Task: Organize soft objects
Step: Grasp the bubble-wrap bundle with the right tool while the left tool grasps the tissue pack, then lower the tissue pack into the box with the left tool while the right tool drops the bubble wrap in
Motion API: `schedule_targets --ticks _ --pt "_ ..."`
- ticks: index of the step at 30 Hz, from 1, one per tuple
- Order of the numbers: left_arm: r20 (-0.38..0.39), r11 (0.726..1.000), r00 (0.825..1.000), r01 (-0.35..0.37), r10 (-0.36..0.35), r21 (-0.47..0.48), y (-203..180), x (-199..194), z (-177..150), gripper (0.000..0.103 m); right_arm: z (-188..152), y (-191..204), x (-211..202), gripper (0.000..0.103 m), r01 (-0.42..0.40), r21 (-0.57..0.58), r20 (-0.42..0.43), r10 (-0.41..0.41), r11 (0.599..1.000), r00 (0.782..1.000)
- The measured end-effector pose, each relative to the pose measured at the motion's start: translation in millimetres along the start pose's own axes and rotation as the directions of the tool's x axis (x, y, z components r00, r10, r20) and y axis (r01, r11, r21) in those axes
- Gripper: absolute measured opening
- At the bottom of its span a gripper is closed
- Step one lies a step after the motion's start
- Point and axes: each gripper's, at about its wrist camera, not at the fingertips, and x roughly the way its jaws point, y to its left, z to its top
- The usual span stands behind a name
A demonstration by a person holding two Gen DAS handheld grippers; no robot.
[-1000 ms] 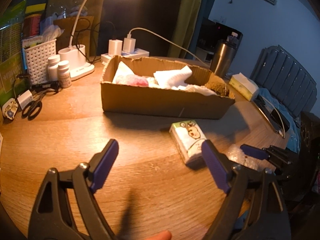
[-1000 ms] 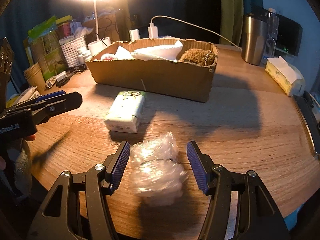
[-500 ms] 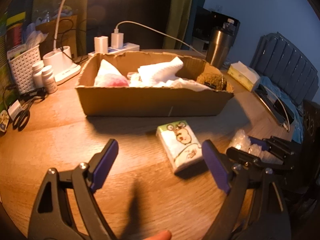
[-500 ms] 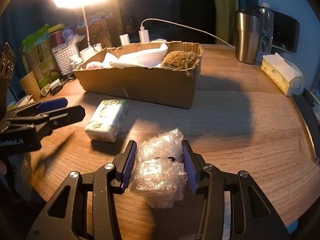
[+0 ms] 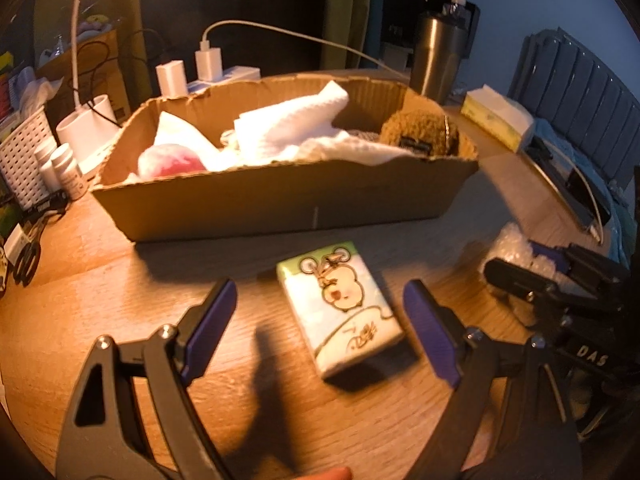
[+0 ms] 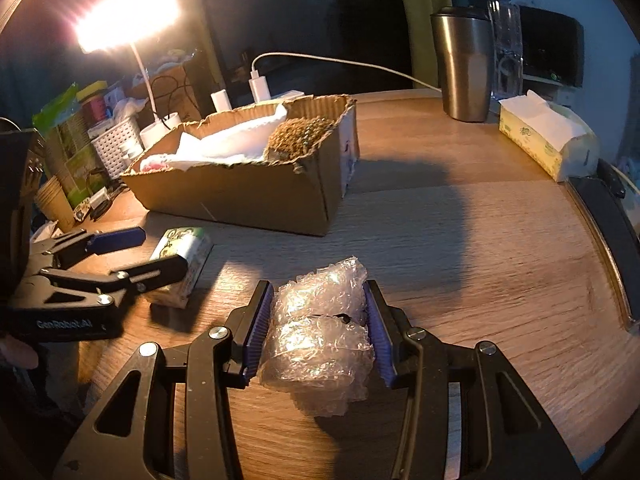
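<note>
Near the cardboard box (image 6: pixel 248 192), the right tool (image 6: pixel 318 328) pinches a bubble wrap wad (image 6: pixel 320 340) for transfer. The left tool (image 5: pixel 320 328) gapes wide, empty, straddling the tissue pack (image 5: pixel 344 312) on the desk (image 5: pixel 100 280) before that box.

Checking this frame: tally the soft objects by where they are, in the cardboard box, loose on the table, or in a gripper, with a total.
In the cardboard box: 4 (pink-and-white puff, white cloth, second white cloth, brown plush)
Loose on the table: 1 (tissue pack)
In the right gripper: 1 (bubble wrap)
Total: 6
</note>
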Motion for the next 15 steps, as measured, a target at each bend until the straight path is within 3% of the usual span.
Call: schedule_targets --ticks 5,7,15 --pt "-0.028 1.0 1.0 -0.001 0.002 0.029 -8 10 1 0.084 2 -6 0 0.048 -0.003 0.008 0.006 0.002 1.0 1.0" --pt "-0.04 0.999 0.999 -0.006 0.008 0.043 -10 14 0 0.063 2 -7 1 0.048 -0.003 0.011 0.007 0.003 1.0 1.0" --pt "-0.059 0.997 0.998 0.008 -0.003 0.075 -13 16 -2 0.051 6 -2 -3 0.048 0.001 -0.001 0.02 -0.001 1.0 1.0"
